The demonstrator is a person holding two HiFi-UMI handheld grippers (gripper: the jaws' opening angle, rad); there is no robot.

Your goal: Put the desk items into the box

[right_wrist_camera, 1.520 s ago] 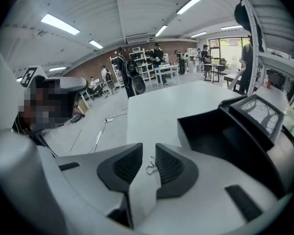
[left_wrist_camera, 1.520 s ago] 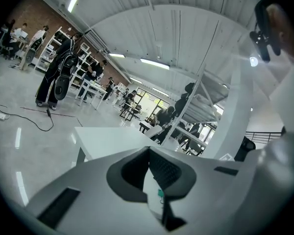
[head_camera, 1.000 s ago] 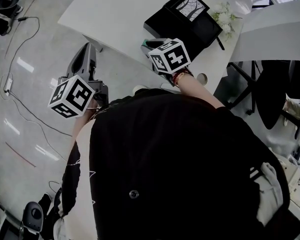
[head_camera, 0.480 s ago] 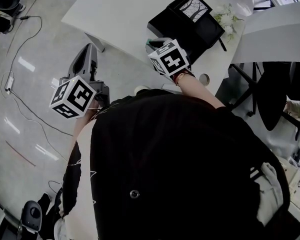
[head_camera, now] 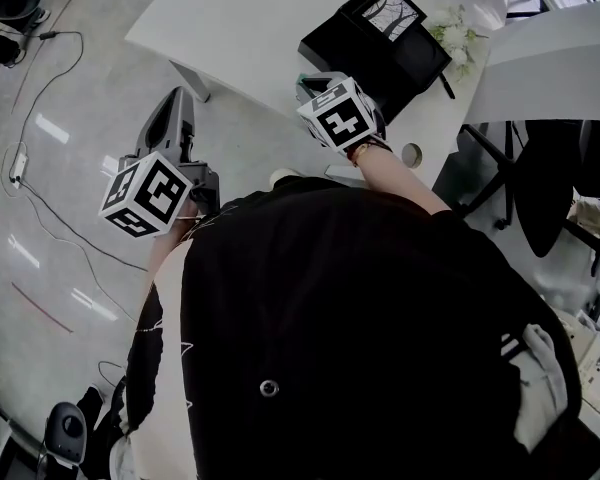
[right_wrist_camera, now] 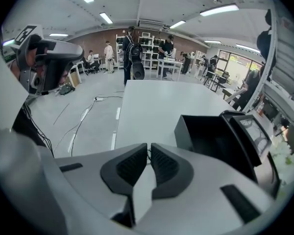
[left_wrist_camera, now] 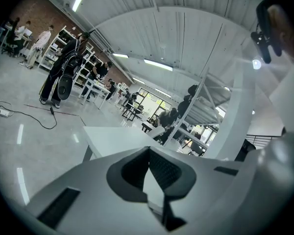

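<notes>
Right gripper (right_wrist_camera: 149,148) and left gripper (left_wrist_camera: 148,148) are closed, empty (nothing picked yet); next, one must open near the box (right_wrist_camera: 184,131).

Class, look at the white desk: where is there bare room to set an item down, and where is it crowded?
The widest bare patch is the white desk left of the black box, out to its far edge. The right end is crowded: box, open lid and white flowers sit close together, with the shut right gripper beside the box.
</notes>
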